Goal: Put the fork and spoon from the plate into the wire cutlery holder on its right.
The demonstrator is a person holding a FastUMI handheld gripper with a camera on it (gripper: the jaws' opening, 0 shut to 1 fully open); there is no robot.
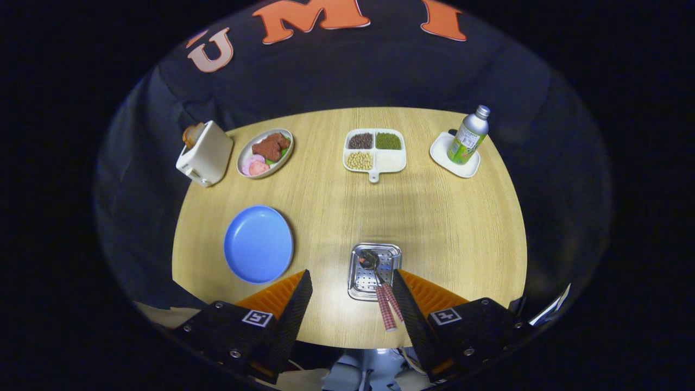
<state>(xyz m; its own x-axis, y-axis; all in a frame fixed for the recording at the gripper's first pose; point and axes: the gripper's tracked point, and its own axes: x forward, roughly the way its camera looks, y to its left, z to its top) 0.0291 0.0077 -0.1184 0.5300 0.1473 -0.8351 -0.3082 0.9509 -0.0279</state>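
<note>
Round wooden table [434, 217] against black cloth; claw [352, 296] wide apart, empty, above cutlery holder [374, 271].

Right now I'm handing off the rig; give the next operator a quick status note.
Gripper: open, holding nothing, above the table's near edge.
Fork and spoon: both stand in the wire cutlery holder, checked handles leaning out toward the fingers.
Blue plate: bare, left of the holder.
Done: both pieces look moved.
Left: probably nothing; just back away.
</note>
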